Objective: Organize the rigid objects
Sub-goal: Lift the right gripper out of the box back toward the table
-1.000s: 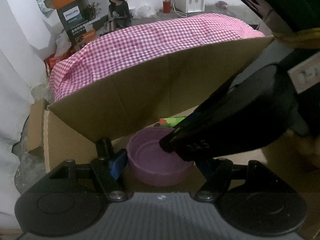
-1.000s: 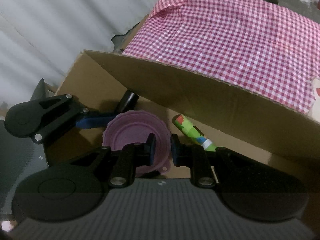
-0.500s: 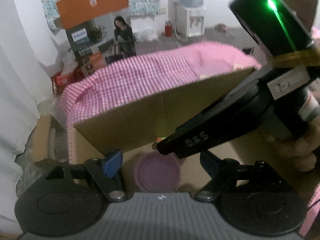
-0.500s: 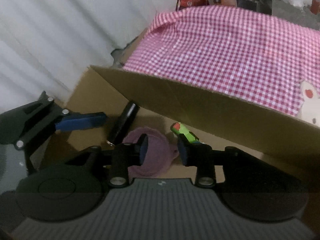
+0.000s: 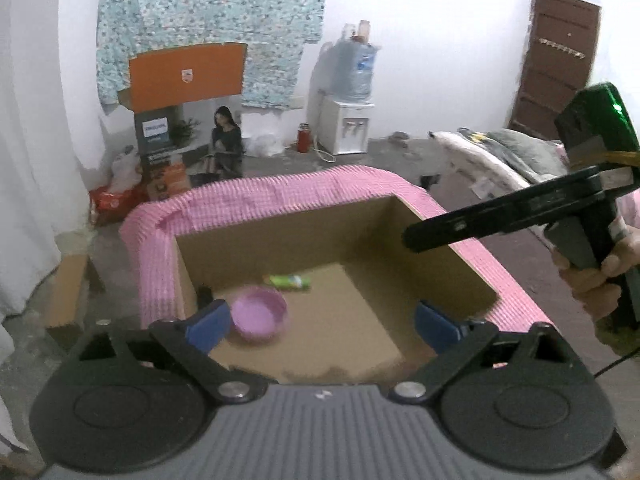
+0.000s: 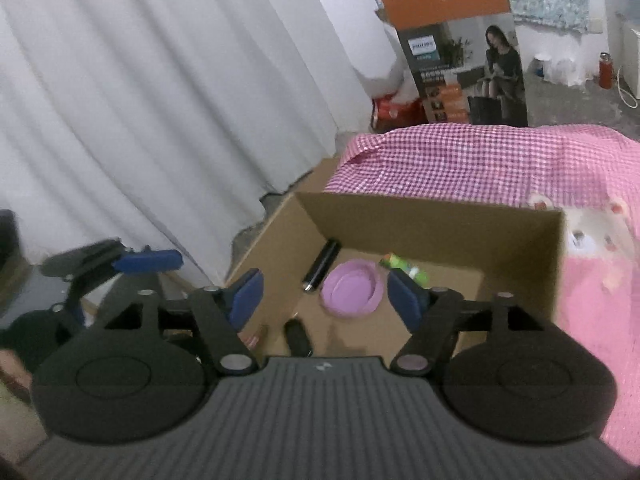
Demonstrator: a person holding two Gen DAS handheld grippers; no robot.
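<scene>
An open cardboard box [image 5: 436, 256] [image 6: 516, 264] holds a purple bowl [image 5: 260, 316] [image 6: 352, 294], a green tube [image 5: 288, 281] [image 6: 404, 266] and a black cylinder [image 6: 322, 266]. Another small black object [image 6: 298, 338] lies near the box's front. My left gripper [image 5: 322, 324] is open and empty, raised above the box; it also shows at the left of the right wrist view [image 6: 148, 260]. My right gripper [image 6: 322, 296] is open and empty above the box's near side; its body shows in the left wrist view [image 5: 520, 216].
A pink checked cloth [image 5: 280, 194] [image 6: 480, 156] covers the surface around the box. White curtains [image 6: 160, 100] hang at the left. A Philips carton [image 5: 184, 136], a water dispenser [image 5: 348, 120] and bedding [image 5: 500, 152] stand farther back on the floor.
Both grippers have risen up and back out of the box. The right gripper's jaws have opened from nearly shut. The purple bowl stays in the box.
</scene>
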